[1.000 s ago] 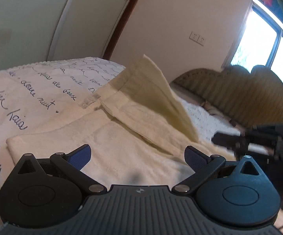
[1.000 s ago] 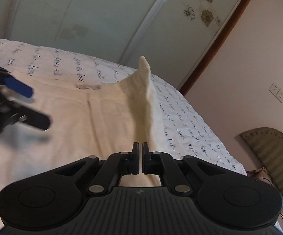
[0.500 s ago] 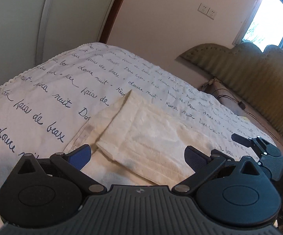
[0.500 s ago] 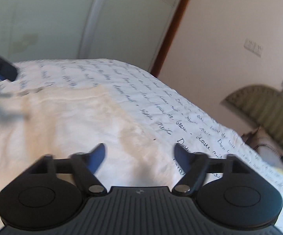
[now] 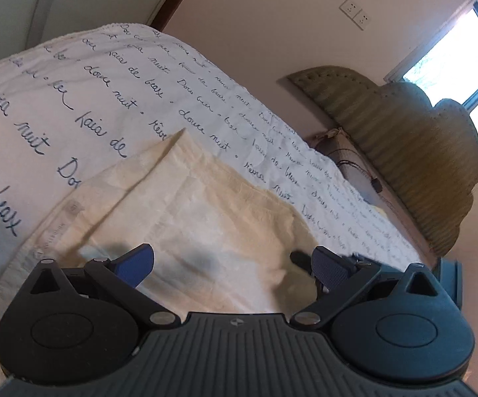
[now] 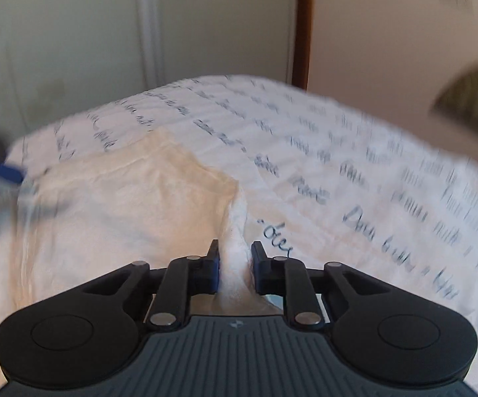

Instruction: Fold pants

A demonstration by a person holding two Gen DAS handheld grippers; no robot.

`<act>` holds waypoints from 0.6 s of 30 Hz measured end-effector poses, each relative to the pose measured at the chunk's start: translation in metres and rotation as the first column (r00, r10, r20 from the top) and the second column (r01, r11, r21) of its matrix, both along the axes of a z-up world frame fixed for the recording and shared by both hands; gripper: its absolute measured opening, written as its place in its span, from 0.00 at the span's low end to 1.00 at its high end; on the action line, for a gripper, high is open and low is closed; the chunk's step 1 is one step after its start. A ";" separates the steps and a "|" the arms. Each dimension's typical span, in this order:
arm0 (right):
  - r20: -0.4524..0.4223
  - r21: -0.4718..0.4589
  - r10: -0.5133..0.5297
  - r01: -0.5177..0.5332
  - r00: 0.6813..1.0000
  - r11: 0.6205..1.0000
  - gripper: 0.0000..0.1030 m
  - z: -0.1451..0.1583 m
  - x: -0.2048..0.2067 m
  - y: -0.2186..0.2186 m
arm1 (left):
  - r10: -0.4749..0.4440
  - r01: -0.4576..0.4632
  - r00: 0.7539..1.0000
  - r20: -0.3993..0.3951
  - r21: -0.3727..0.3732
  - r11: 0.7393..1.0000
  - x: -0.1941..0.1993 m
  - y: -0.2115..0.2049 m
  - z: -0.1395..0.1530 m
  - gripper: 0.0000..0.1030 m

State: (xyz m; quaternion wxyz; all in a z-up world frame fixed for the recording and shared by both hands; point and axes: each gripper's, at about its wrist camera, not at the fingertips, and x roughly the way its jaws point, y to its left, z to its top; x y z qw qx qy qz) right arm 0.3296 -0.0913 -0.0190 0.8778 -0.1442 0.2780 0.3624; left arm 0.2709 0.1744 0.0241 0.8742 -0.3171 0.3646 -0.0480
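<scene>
Now the pants (image 5: 206, 205), cream, lie folded flat on the bed, on a white bedspread (image 5: 73, 82) w/ dark handwritten script. One layer is folded over another, w/ a diagonal edge running to a corner at the far end. Left gripper (image 5: 232, 261) hangs over the near part of the pants, fingers (image 5: 136, 264) spread wide, blue pads showing, nothing betw. them. Right gripper (image 6: 235, 258) sits at the pants' right edge. Its jaws have just been closing and now stand narrow, pinching a raised cloth ridge (image 6: 235, 254) that fills the gap. The ridge runs up to the pants' corner. It looks whiter than the pants, so can't tell if it's pants hem, bedspread or both. Right-wrist view is motion-blurred; a blue smear at far left is the left gripper's pad. Beyond the bed: green padded headboard (image 5: 404, 139), bright window (image 5: 454, 49), and a double socket (image 5: 355, 10) on a pinkish wall.
</scene>
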 end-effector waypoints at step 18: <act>0.442 -0.356 0.258 -0.095 0.859 0.929 0.14 -0.005 -0.204 0.026 | 0.081 -0.077 0.996 0.027 -0.114 0.990 -0.011 0.010 -0.014 0.01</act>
